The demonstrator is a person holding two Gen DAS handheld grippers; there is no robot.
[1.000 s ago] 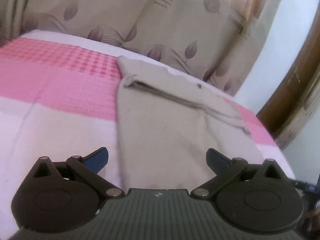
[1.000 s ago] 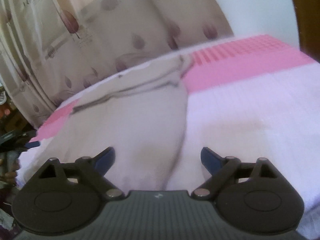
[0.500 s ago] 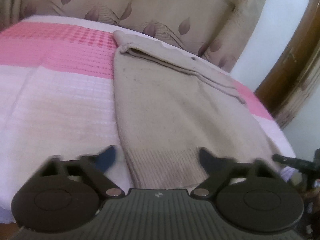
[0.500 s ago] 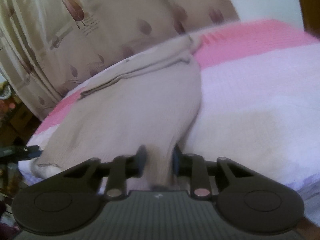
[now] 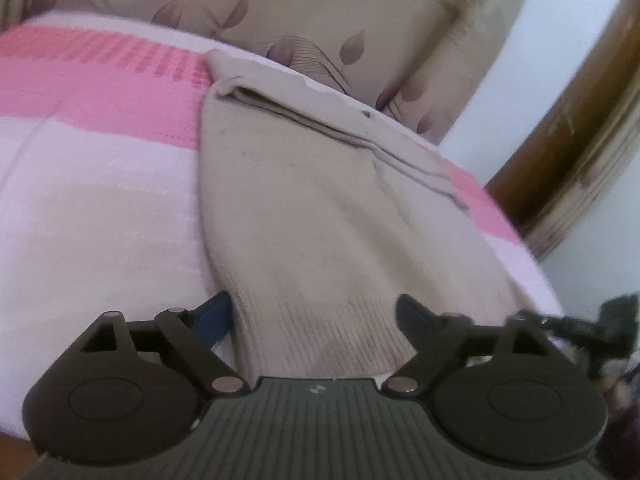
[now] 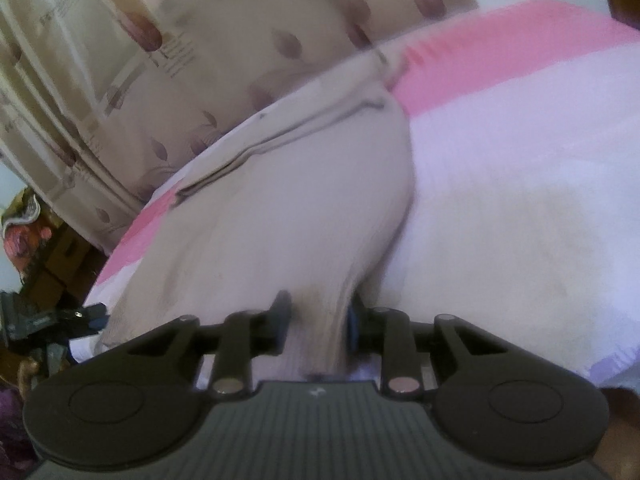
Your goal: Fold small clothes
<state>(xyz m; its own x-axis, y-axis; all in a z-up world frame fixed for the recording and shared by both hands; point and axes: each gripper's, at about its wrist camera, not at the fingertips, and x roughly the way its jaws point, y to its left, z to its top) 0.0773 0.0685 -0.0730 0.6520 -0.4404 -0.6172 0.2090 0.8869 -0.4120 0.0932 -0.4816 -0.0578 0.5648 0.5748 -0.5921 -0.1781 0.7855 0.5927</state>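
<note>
A: Across the middle of both frames, on the pink and white bedspread point(image 5: 100, 184): beige knit sweater point(image 5: 304, 208), lying flat, ribbed hem nearest.

B: Soft, light, floppy, by the look of it; likely to sag and stretch. Best taken at the hem corners.

A: Right gripper point(image 6: 316, 320) clenched on one hem corner. Left gripper point(image 5: 316, 312) just been widening again, straddling the other corner, right pad clear of it.
</note>
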